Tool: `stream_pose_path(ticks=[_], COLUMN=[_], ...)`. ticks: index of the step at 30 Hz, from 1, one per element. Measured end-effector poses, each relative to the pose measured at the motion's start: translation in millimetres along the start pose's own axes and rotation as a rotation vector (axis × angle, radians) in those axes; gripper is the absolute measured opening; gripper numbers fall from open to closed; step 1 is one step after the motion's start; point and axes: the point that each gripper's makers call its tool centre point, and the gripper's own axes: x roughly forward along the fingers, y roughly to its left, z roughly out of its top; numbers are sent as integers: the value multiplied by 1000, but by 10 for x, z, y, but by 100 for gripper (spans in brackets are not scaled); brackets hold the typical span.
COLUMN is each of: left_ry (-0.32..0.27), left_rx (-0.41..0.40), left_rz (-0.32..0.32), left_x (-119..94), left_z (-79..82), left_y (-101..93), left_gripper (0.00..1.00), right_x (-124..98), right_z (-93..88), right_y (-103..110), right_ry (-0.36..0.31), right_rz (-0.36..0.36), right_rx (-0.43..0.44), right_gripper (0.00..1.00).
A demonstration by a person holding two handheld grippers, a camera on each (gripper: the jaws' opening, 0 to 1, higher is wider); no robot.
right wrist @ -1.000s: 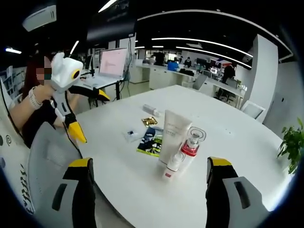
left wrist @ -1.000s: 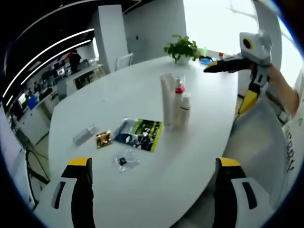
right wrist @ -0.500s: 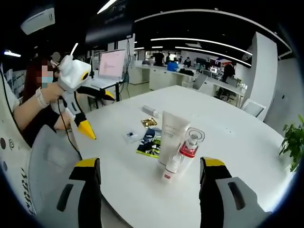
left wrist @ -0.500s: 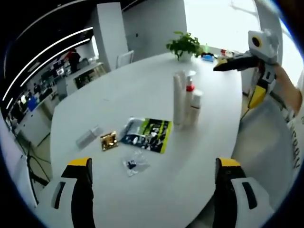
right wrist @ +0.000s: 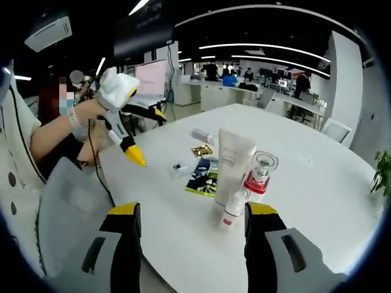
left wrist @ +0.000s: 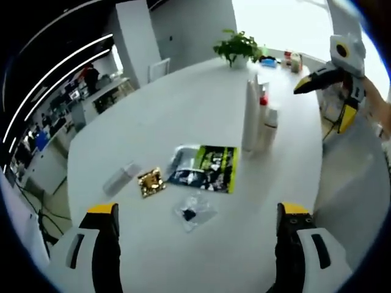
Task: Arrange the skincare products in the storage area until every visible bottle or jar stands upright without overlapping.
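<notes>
White table (left wrist: 183,104) | tube (right wrist: 233,162), pump bottle (right wrist: 259,176), small bottle (right wrist: 233,209) upright, clustered | both claws released, empty

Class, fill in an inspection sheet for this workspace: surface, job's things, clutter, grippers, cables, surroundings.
Surface: white oval table.
Job's things: white tube, red-collared pump bottle and small white bottle upright, close together.
Clutter: green-black sachet, gold packet, clear packet, grey lying tube.
Grippers: left gripper and right gripper open, holding nothing.
Cables: nothing seen on the table.
Surroundings: potted plant, office desks.
</notes>
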Motion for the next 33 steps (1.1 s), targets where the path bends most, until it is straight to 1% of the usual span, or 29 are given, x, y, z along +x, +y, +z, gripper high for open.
stream_pose_path(ticks=[1,2,4,6,8,10,11,13,15,16,17,18,19,23,25,27,28,30,31,33], left_ry=[1,2,7,17,19,32,40,47,45,48,49,49,49,67,51,50,39,25,24,23], left_rx=[8,13,26,42,62,70,86,118,145,158,157,163,165,184,186,176,178,204,208,211], left_rz=[-2,-1,0,0,4,14,12,14,12,8,10,5,3,7,9,7,12,17,18,20], left_x=[25,46,95,171,228,267,303,447,523,500,526,602,620,747,780,822,820,866,884,925], left_z=[-2,-3,-5,-13,-8,-19,-27,-40,-27,-15,-8,-12,-13,-18,12,25,49,89,99,119], left_y=[31,67,133,216,286,351,390,517,589,589,628,666,680,862,910,958,942,988,1009,1068], left_gripper=[99,99,99,99,98,97,97,96,95,94,94,93,92,89,86,84,83,80,77,75], right_x=[2,18,29,53,55,62,68,73,84,88,90,91,92,93,93,95,96,100,102,111], right_z=[-3,-39,-44,-92,-92,-111,-110,-128,-142,-147,-149,-148,-150,-132,-127,-129,-125,-130,-130,-132], right_y=[10,45,49,87,96,111,97,98,104,108,107,107,110,127,126,122,114,100,103,98], right_ry=[-1,19,13,31,26,36,35,44,48,51,53,54,56,51,51,48,46,47,48,51], right_rz=[5,25,22,39,43,57,52,55,62,66,66,67,69,75,72,73,71,67,70,69], right_rx=[-1,15,11,16,19,37,36,40,46,47,47,47,49,60,60,69,76,80,84,85], right_gripper=[65,66,65,65,60,61,60,60,59,59,59,58,57,56,53,52,51,49,48,48])
